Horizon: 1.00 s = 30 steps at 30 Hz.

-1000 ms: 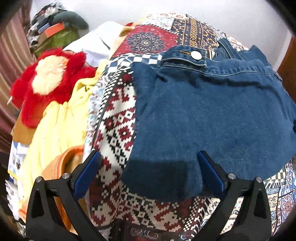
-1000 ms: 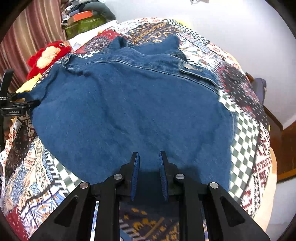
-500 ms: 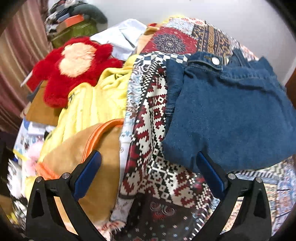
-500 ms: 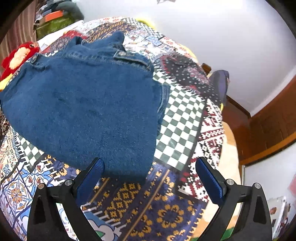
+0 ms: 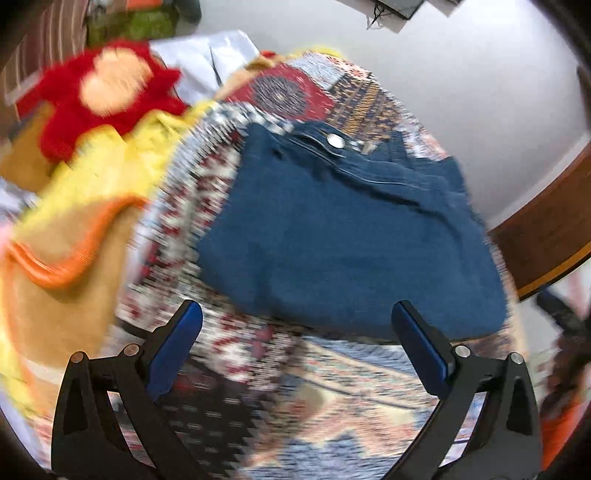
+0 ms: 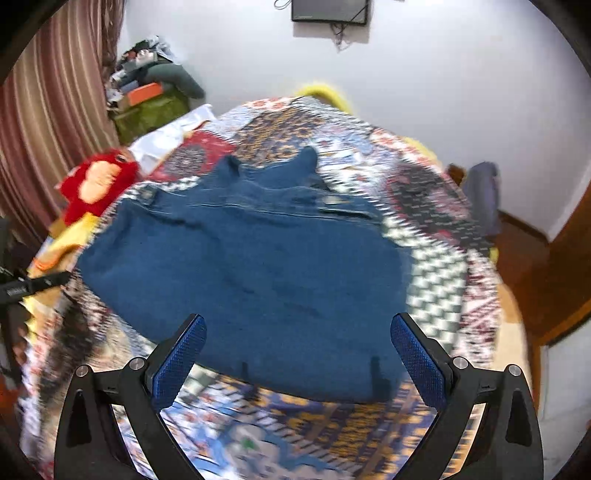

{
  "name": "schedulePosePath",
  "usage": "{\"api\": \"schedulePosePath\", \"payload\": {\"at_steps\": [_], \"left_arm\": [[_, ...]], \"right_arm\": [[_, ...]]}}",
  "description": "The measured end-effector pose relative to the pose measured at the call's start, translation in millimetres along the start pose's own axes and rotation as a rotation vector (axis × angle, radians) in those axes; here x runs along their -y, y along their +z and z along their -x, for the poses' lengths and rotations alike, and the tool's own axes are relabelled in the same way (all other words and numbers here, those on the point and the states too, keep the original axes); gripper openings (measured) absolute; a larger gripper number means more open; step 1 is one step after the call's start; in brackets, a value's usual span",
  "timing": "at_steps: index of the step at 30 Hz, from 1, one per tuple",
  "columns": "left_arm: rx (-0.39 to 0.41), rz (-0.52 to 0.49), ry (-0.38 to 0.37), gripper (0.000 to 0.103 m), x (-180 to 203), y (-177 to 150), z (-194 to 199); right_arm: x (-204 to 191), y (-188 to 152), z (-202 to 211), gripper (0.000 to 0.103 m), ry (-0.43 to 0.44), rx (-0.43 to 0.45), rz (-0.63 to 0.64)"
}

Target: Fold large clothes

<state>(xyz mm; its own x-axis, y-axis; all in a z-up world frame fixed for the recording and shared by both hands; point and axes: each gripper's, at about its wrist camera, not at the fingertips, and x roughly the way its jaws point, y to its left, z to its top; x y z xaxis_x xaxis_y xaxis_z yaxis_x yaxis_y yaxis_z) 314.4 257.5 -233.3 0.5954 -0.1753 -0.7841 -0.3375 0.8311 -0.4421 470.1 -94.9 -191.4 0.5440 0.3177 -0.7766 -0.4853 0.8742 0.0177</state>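
ahead of both sets of jaws, a folded denim jacket lies flat on the patchwork bedspread. the right gripper hangs above its near edge, jaws spread wide and released, nothing between them. the left gripper is likewise spread and empty; a red plush toy sits beyond its left jaw.

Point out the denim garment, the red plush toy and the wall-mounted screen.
denim garment (image 6: 251,273): right wrist view, middle of the blue cloth.
red plush toy (image 6: 96,184): right wrist view, its pale front patch.
wall-mounted screen (image 6: 328,9): right wrist view, dark panel.
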Motion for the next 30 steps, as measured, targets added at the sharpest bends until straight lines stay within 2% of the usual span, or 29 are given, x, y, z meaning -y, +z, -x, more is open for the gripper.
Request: {"api": "schedulePosePath", "payload": {"at_steps": [7,11,15,19,21,22,24,25,26,29,30], "left_arm": [[-0.139,0.239,-0.216,0.103,-19.2,-11.4,-61.9],[-0.143,0.324,-0.276,0.102,-27.7,-7.9,-89.8],[-0.063,0.382,-0.338,0.101,-29.0,9.4,-102.7],[-0.012,0.498,-0.318,0.088,-34.5,20.1,-111.3],[-0.002,0.538,-0.286,0.069,-39.8,23.7,-111.0],[-0.004,0.548,-0.264,0.055,-40.8,24.1,-111.1],[0.006,0.564,-0.272,0.044,-44.3,24.8,-105.0],[0.016,0.559,-0.267,0.035,-43.6,25.9,-99.5],[0.025,0.542,-0.257,0.031,-41.2,28.2,-93.1],[0.081,0.401,-0.196,0.029,-14.8,39.9,-61.8],[0.118,0.327,-0.159,0.028,1.1,45.3,-45.8]], "right_arm": [[-27.5,-1.6,-58.1,0.100,0.128,-0.121,-0.040],[-25.6,-10.8,-94.1,0.100,0.165,-0.202,-0.091],[-26.4,-13.0,-98.6,0.100,0.170,-0.181,-0.083],[-24.3,-11.2,-98.2,0.100,0.179,-0.188,-0.078],[-21.6,-10.3,-96.3,0.100,0.193,-0.194,-0.086],[-19.9,-10.1,-94.8,0.100,0.199,-0.197,-0.093],[-17.2,-8.7,-90.3,0.100,0.217,-0.200,-0.117],[-14.9,-7.6,-85.1,0.100,0.223,-0.190,-0.132],[-13.5,-6.5,-80.0,0.100,0.225,-0.177,-0.141],[-10.4,-1.3,-65.0,0.100,0.225,-0.143,-0.160],[-10.5,0.8,-60.5,0.100,0.220,-0.135,-0.167]]}}
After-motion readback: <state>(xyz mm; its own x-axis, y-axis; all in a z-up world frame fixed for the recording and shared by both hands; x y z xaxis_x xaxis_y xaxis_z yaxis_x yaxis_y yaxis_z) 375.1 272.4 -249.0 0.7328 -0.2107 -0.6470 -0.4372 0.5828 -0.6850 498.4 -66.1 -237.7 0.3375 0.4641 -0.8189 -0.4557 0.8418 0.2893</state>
